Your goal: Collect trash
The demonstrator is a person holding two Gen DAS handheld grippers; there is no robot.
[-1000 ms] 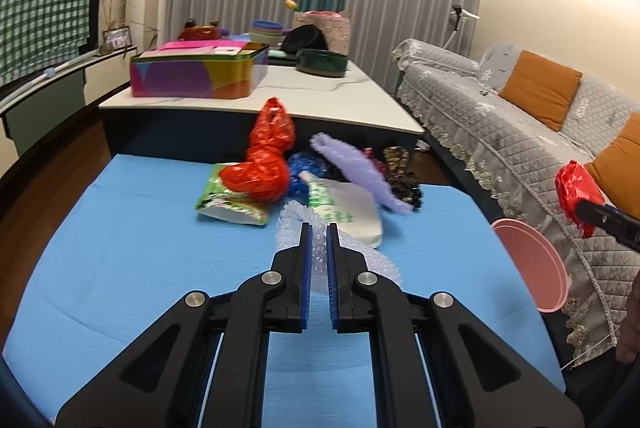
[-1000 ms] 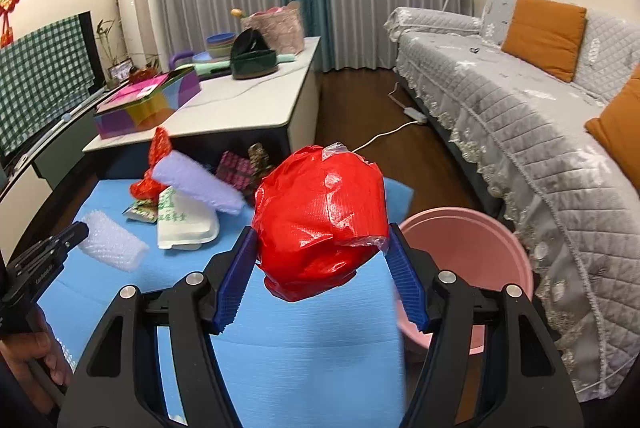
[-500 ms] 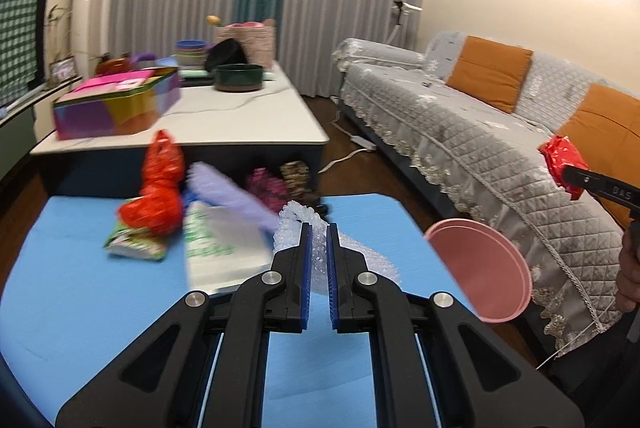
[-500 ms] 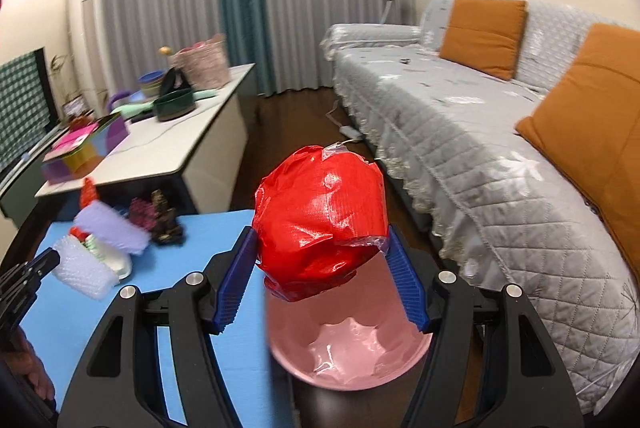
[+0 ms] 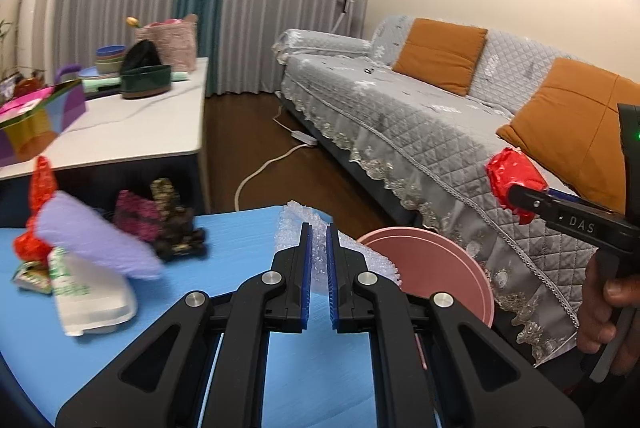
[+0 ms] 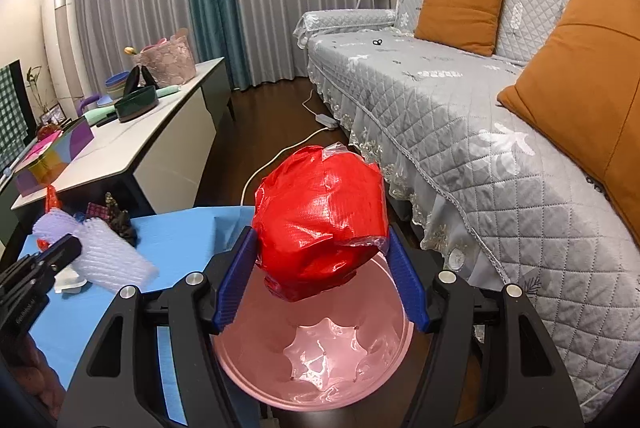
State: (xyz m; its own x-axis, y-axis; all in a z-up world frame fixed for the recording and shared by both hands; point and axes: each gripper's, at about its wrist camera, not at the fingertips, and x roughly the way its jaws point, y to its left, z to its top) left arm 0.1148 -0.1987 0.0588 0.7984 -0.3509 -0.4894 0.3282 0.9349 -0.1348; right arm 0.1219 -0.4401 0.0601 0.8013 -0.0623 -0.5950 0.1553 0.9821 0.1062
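Red wrapper (image 6: 320,224) clamped in right tongs (image 6: 322,278) above pink bin (image 6: 312,372)

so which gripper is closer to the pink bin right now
Right. The right gripper holds the red bag directly over the pink bin. The left gripper, shut on bubble wrap, sits beside it over the blue mat.

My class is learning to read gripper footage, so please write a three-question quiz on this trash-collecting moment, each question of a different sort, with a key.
1. True or false: the right gripper holds the red plastic wad over the pink bin.
2. What does the left gripper pinch? A) bubble wrap B) purple foam sleeve C) white pouch
3. Fill in: the bin looks ____ inside.

Key: 1 true; 2 A; 3 empty.
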